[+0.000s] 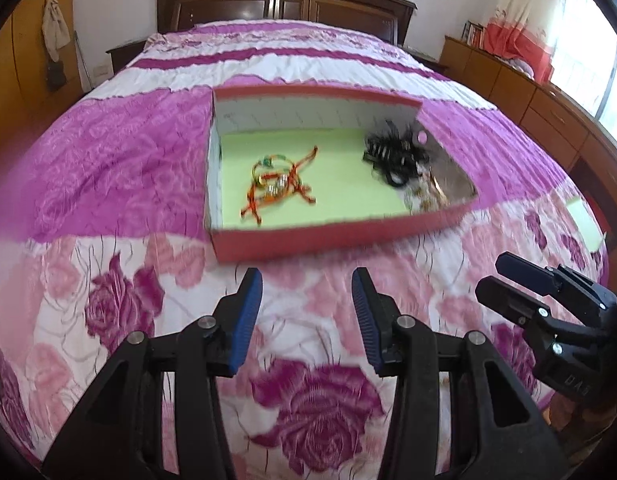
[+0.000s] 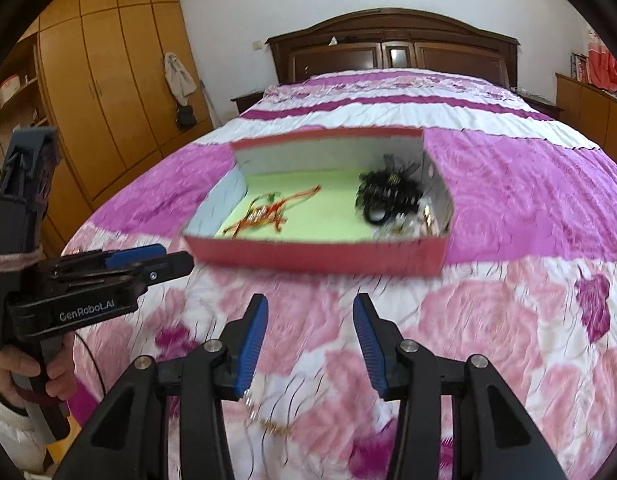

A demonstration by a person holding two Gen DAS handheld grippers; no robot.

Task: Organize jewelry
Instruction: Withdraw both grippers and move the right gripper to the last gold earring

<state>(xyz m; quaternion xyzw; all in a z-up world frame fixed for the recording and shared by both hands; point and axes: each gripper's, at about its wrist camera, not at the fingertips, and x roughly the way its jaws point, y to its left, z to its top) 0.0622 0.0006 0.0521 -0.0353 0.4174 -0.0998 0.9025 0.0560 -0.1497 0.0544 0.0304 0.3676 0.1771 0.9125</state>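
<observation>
hovering half-open and empty, the left gripper (image 1: 307, 280) and right gripper (image 2: 310, 306) should approach the red cardboard box (image 1: 308, 236) slowly, aiming squarely at the orange beaded cord (image 1: 282, 180).

Black left gripper (image 2: 170, 260) with blue pads, silver screws, "GenRobot.AI" lettering.

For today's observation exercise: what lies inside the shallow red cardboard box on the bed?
Inside the shallow red cardboard box, on its pale green floor: an orange-red corded bracelet tangle at left, black hair accessories at right. Blurred small metallic pieces lie beside them; anything under the black pile is hidden.
</observation>
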